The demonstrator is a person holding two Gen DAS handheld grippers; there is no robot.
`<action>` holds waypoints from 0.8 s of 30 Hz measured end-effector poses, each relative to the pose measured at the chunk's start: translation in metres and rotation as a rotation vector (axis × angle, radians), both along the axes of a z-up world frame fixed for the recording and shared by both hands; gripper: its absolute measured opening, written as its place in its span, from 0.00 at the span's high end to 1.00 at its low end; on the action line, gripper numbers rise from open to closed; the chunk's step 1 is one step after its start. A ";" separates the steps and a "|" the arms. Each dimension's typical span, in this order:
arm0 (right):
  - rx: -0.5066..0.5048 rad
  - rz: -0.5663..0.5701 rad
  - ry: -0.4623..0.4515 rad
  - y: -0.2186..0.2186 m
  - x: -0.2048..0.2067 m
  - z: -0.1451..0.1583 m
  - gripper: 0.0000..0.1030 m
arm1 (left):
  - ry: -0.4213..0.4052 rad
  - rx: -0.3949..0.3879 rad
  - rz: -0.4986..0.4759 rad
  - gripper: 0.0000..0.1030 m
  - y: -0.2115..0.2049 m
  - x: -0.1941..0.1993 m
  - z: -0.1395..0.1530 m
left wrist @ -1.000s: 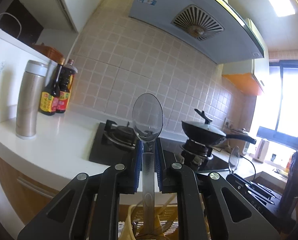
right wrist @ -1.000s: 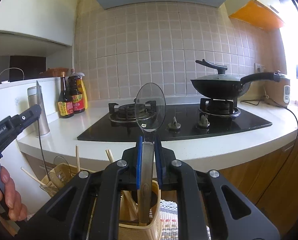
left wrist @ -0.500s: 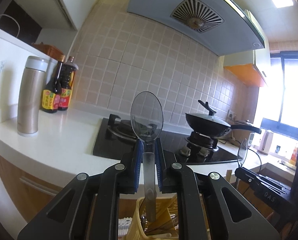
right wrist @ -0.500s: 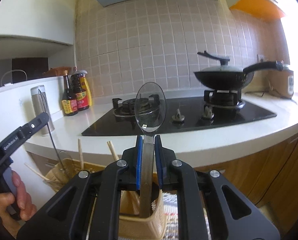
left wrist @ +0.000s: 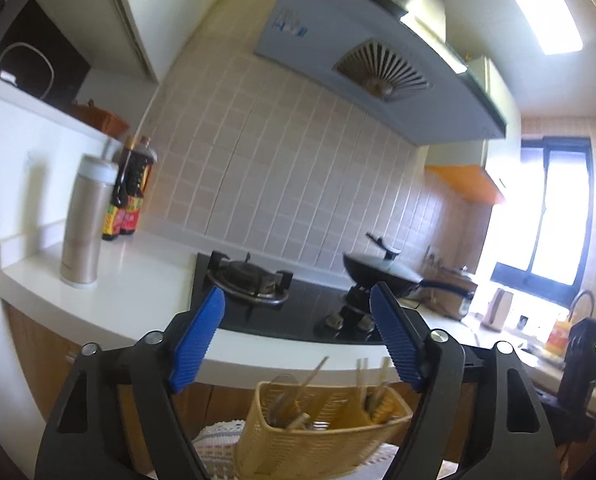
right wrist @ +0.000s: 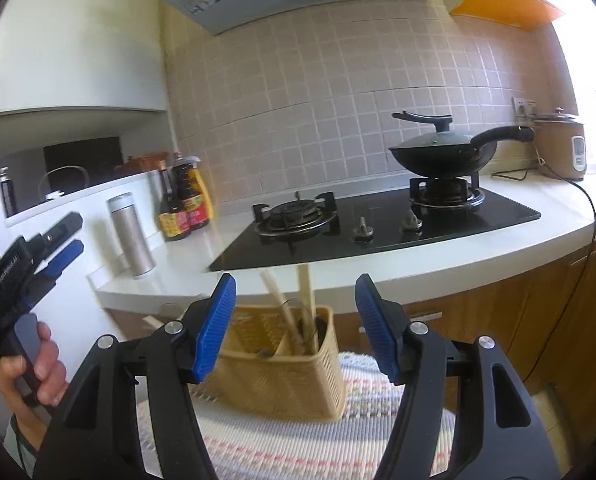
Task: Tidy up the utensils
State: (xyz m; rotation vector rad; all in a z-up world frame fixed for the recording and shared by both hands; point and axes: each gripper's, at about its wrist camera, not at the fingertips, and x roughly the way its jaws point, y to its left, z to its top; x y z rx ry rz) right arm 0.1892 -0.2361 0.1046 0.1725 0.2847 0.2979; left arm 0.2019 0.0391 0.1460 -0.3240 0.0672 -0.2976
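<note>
left wrist: left tool (left wrist: 298,336) opening, empty; right tool (right wrist: 294,320) opening, empty.

A knitted striped mat (right wrist: 298,432) carries the woven yellow utensil basket (right wrist: 282,376), which stands on its far part. Behind the basket runs the white tabletop (right wrist: 458,256), bearing a black gas hob (right wrist: 378,232), a steel flask (right wrist: 132,236) and sauce bottles (right wrist: 184,204) left of the hob, and a rice cooker (right wrist: 560,148) to its right.

We see utensil basket (right wrist: 282,364) on woven mat (right wrist: 298,436), before counter (right wrist: 186,264) — chopsticks (right wrist: 307,292) in basket, wok (right wrist: 442,154) on right burner (right wrist: 446,196).
</note>
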 end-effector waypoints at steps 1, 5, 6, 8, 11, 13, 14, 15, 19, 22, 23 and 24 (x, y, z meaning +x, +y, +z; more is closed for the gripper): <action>-0.007 0.008 0.004 0.002 -0.010 0.003 0.43 | -0.006 -0.006 -0.007 0.24 0.002 -0.013 0.006; -0.051 0.035 0.012 0.011 -0.043 0.012 0.42 | -0.001 0.006 -0.028 0.22 0.002 -0.046 0.021; -0.064 0.045 0.015 0.015 -0.051 0.012 0.42 | 0.000 0.011 -0.030 0.22 0.002 -0.055 0.024; -0.086 0.063 0.017 0.022 -0.071 0.012 0.39 | -0.001 0.014 -0.042 0.21 0.003 -0.070 0.026; -0.116 0.062 0.005 0.030 -0.097 0.008 0.31 | 0.011 0.016 -0.060 0.18 0.005 -0.095 0.025; -0.142 0.050 -0.011 0.035 -0.112 0.003 0.29 | 0.022 0.016 -0.058 0.16 0.007 -0.111 0.020; -0.156 0.044 -0.018 0.037 -0.120 -0.001 0.28 | 0.026 0.016 -0.054 0.15 0.008 -0.117 0.017; -0.161 0.043 -0.020 0.038 -0.125 -0.004 0.27 | 0.032 0.016 -0.052 0.14 0.008 -0.121 0.014; -0.147 0.043 -0.008 0.037 -0.137 -0.016 0.20 | 0.068 0.016 -0.019 0.11 0.011 -0.137 -0.004; -0.131 0.048 -0.001 0.035 -0.142 -0.024 0.15 | 0.092 0.013 0.022 0.09 0.014 -0.144 -0.014; -0.129 0.045 -0.003 0.035 -0.144 -0.027 0.13 | 0.096 0.011 0.035 0.08 0.015 -0.146 -0.018; -0.123 0.037 -0.006 0.033 -0.144 -0.031 0.11 | 0.100 0.011 0.050 0.08 0.015 -0.148 -0.023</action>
